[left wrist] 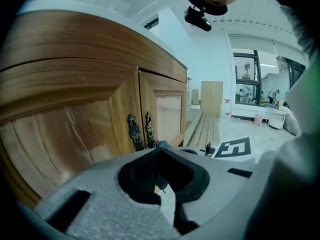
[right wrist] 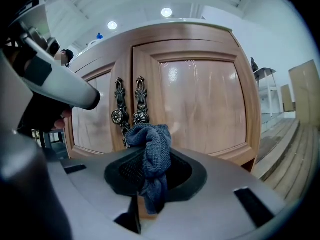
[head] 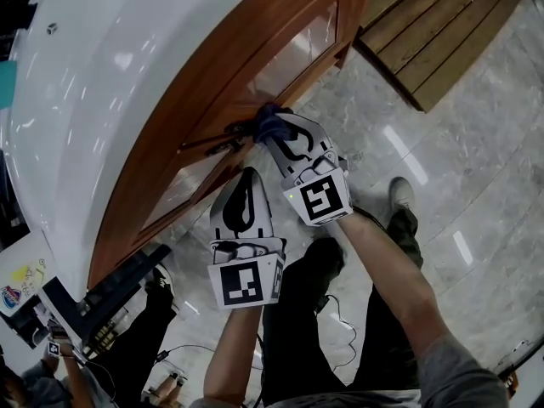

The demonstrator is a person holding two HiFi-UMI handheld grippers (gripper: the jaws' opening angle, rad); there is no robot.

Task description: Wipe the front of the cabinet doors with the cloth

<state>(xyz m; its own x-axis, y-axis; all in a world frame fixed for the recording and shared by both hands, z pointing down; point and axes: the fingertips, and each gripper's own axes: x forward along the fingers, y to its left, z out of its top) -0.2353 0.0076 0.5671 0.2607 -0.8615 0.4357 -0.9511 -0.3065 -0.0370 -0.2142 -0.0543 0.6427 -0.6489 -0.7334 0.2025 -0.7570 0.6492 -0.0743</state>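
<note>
Right gripper [head: 274, 134] clenched bunched dark blue cloth [right wrist: 153, 151] at the ornate metal handles [right wrist: 129, 105] mid-frame, glossy wooden door panel [right wrist: 200, 104] toward upper right; closed, empty left gripper [head: 245, 181] hung lower left.

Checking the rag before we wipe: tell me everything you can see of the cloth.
The dark blue-grey textured cloth looks like soft woven fabric, bunched into a twisted wad. The right gripper is shut on it; one end trails back between the jaws, the bulk sticks out ahead. It sits before the wooden cabinet doors, just below their two ornate metal handles; whether it touches the wood is unclear.
</note>
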